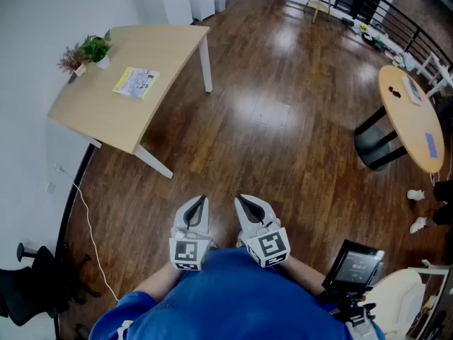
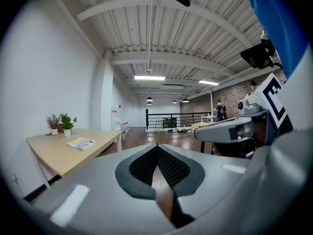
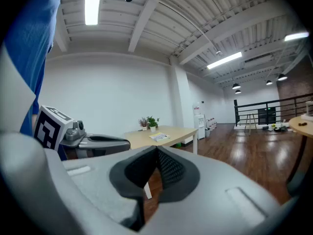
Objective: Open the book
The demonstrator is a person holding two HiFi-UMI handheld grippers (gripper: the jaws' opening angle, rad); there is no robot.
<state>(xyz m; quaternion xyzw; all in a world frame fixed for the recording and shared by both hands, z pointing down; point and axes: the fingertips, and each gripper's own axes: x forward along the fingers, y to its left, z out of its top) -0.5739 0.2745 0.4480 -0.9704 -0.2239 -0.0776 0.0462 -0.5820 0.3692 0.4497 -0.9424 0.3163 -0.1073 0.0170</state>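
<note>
The book [image 1: 135, 82] lies closed, its yellow-and-white cover up, on a light wooden table [image 1: 163, 44] at the upper left, far from both grippers. My left gripper [image 1: 203, 199] and right gripper [image 1: 238, 198] are held side by side close to my body, over the wooden floor, both shut and empty. In the left gripper view the book [image 2: 81, 143] shows small on the table [image 2: 54, 155], left of the shut left gripper [image 2: 157, 146]. In the right gripper view the book [image 3: 159, 136] lies just above the shut right gripper [image 3: 156, 150].
A small potted plant [image 1: 93, 49] stands at the table's far corner by the wall. A round wooden table [image 1: 414, 115] is at the right, a black chair base [image 1: 35, 282] at lower left, and a screen on a stand [image 1: 357, 264] at lower right.
</note>
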